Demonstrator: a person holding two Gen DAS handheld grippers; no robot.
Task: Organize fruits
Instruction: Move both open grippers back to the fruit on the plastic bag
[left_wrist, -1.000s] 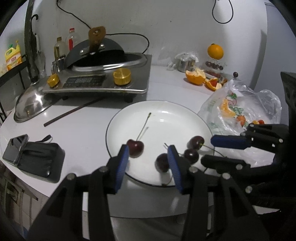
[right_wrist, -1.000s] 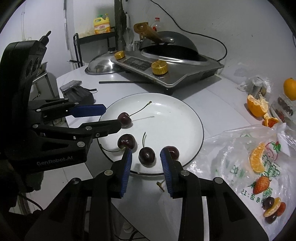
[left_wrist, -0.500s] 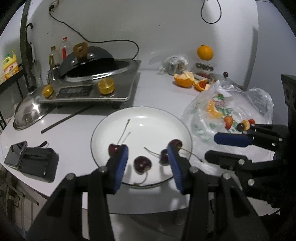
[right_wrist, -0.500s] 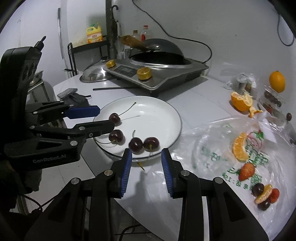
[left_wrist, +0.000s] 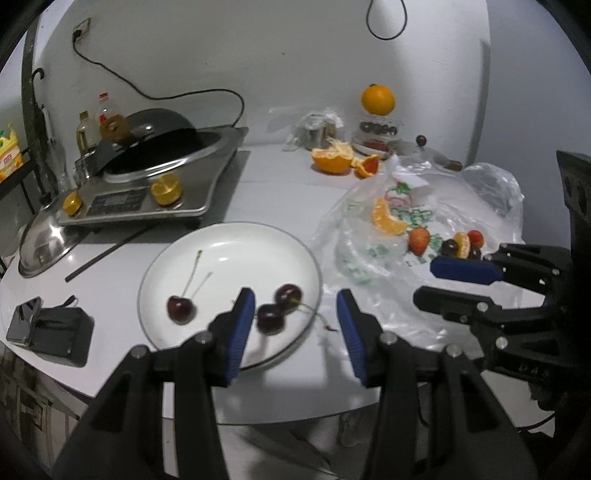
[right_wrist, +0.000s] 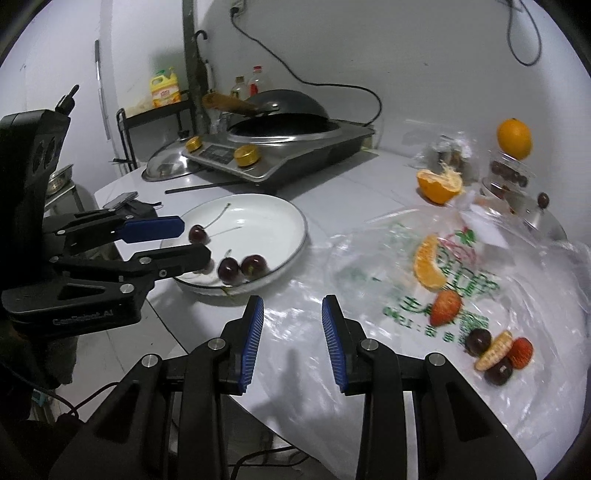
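White and smooth, the tabletop (left_wrist: 280, 192) carries everything, from the steel cooker (left_wrist: 147, 184) at the back to the small fruits in front. On my right lies a thin crinkled plastic bag (right_wrist: 369, 280) with an orange segment (right_wrist: 426, 264), a strawberry (right_wrist: 445, 308) and some dark pieces; it looks slippery and will shift easily. On the left, the glossy round plate (left_wrist: 229, 240) holds cherries (left_wrist: 279, 308). I think they are light, soft and roll easily, so a gentle hold across the body or by the stem is best. My left claw (left_wrist: 295, 328) and my right claw (right_wrist: 291, 339) are both spread and hold nothing.
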